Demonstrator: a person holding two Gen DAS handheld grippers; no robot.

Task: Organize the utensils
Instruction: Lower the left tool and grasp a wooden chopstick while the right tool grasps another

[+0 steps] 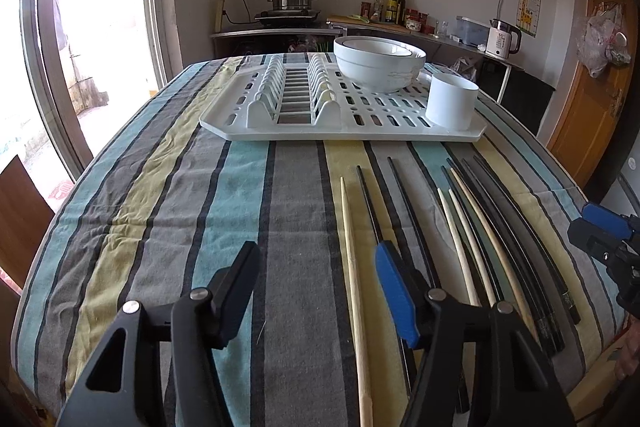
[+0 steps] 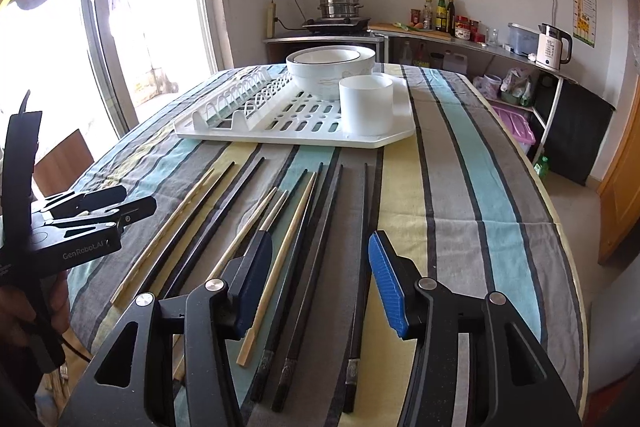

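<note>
Above the counter (image 1: 240, 187), both tongs, left (image 1: 316, 291) and right (image 2: 320, 279), gape empty over chopsticks (image 2: 304, 227).

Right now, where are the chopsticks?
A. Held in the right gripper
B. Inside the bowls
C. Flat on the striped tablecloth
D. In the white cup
C: the chopsticks lie loose on the striped tablecloth, in front of the dish rack.

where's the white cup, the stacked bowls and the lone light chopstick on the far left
white cup (image 2: 366, 107), right wrist view, front wall
stacked bowls (image 1: 378, 69), left wrist view, outer bowl's side
light chopstick (image 1: 352, 267), left wrist view, mid shaft
</note>
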